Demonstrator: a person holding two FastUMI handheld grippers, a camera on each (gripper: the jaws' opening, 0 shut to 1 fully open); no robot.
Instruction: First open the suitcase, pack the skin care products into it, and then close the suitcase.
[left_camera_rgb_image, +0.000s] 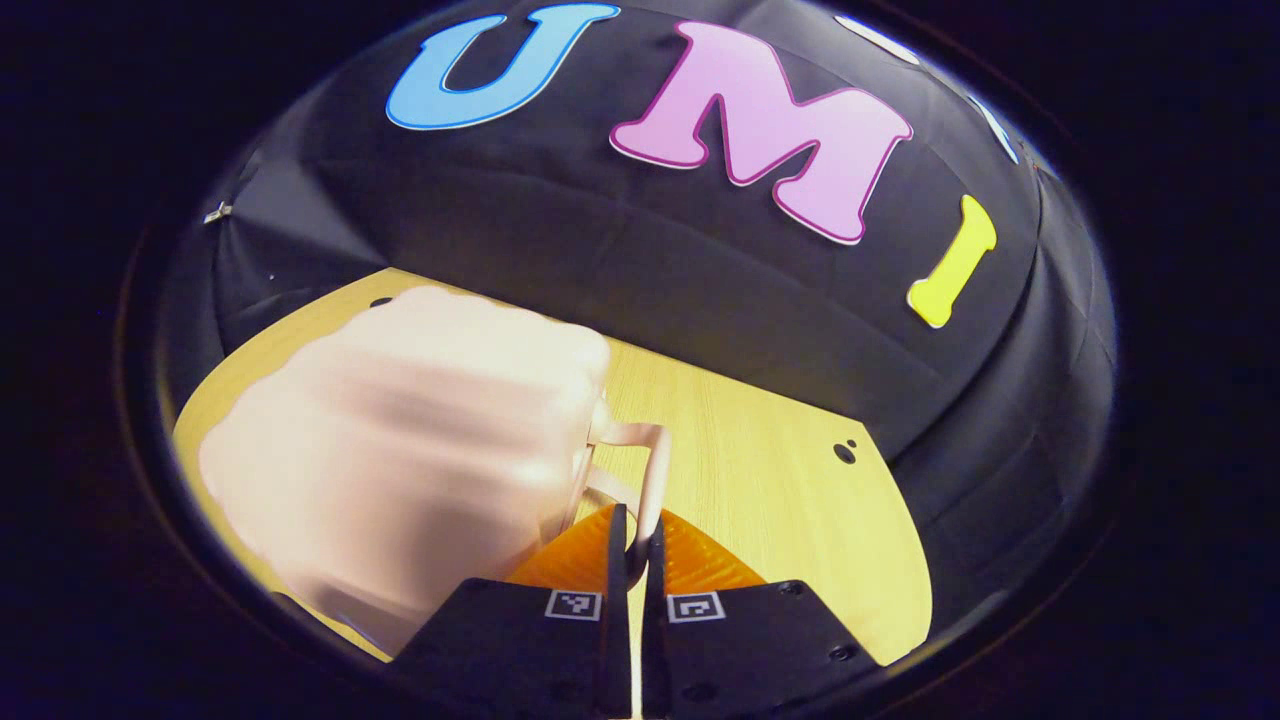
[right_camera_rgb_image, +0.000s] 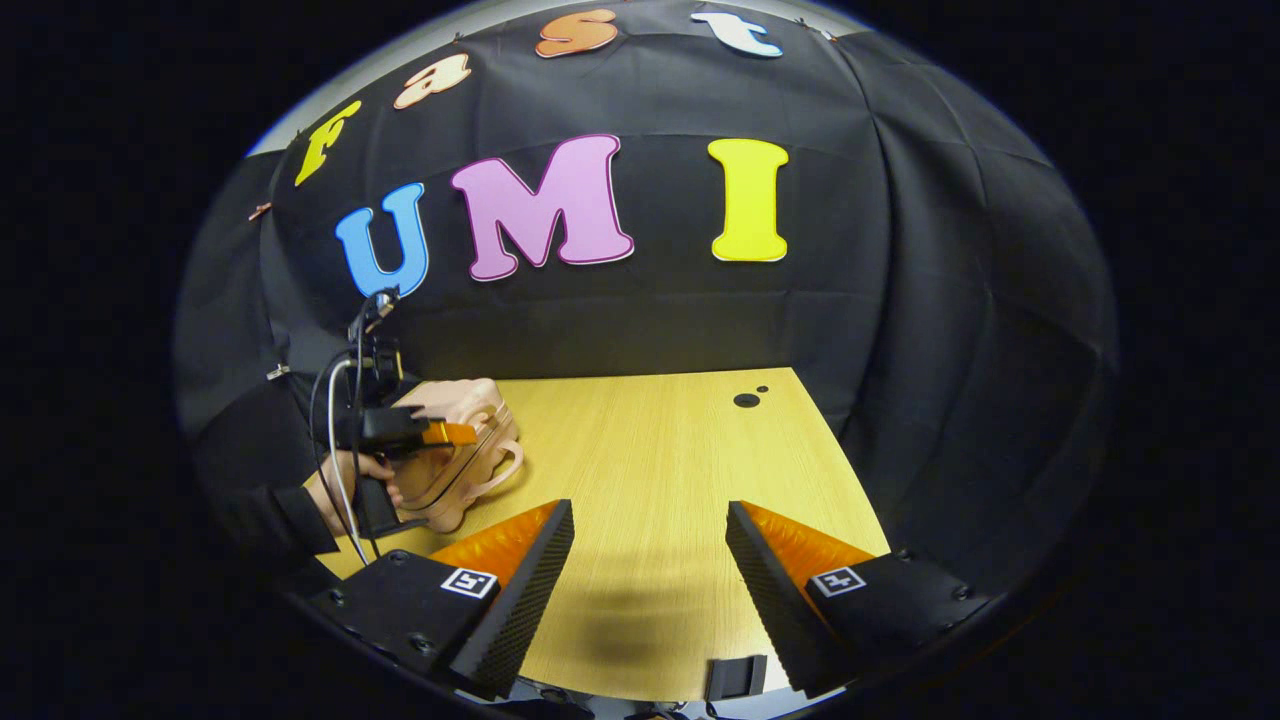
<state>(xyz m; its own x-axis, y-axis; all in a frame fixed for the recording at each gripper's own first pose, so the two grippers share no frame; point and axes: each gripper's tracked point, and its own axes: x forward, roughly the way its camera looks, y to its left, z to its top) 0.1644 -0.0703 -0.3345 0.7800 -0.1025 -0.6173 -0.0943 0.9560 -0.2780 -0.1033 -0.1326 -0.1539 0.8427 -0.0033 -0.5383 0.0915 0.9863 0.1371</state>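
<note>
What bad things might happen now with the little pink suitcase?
1. The left gripper pinches just the thin handle of the pink suitcase. It might slip out or the case could swing; the case already looks blurred.
2. In the right gripper view, the suitcase sits near the table's left edge, so a tug might slide it off.
3. The right gripper hangs open, apart from the case, and can't steady it.

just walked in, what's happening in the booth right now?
A person is working a small pink suitcase on the wooden table. The left gripper is shut on the suitcase's handle; the case is motion-blurred in the left gripper view. The right gripper hangs open over bare tabletop, holding nothing. The person's hand grips the left gripper.
</note>
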